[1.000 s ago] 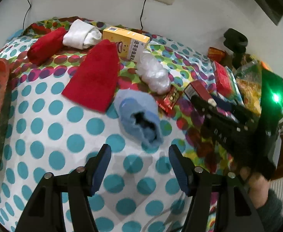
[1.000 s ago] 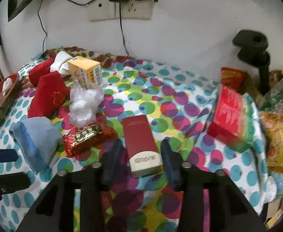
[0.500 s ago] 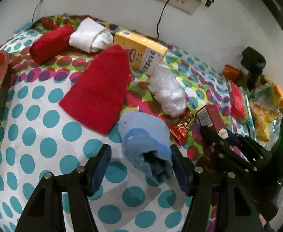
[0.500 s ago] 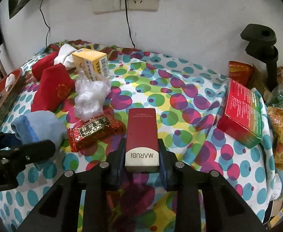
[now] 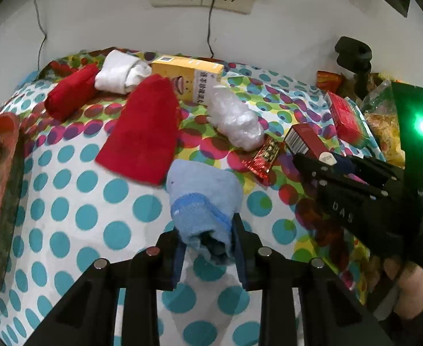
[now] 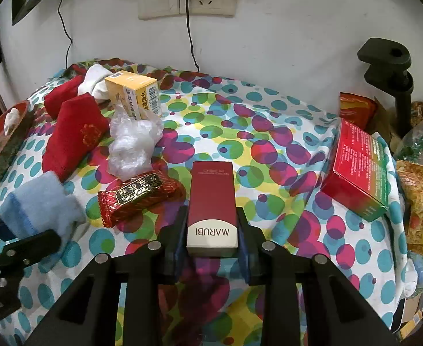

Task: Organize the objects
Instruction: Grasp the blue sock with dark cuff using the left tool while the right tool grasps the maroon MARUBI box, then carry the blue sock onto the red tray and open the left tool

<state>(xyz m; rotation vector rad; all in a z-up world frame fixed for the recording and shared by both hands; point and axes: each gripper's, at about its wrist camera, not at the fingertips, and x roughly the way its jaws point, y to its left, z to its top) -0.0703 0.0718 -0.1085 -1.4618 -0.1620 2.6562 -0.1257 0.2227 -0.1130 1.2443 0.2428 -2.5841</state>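
Left gripper (image 5: 208, 248) jaws just closed, pads pinching rolled light-blue terry sock (image 5: 204, 201) at its open cuff, near table edge. Right gripper (image 6: 211, 242) clamped on dark-red MARUBI carton (image 6: 212, 201), white end toward camera. Advice: lift both straight up, clear red foil snack bar (image 6: 139, 194) between them, keep sock from sagging. Beyond: crumpled clear plastic (image 6: 133, 144), yellow medicine box (image 6: 133, 95) by wall.

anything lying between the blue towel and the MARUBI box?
Yes: the red foil snack packet lies on the cloth between the blue towel and the MARUBI box. The right wrist view shows it best.
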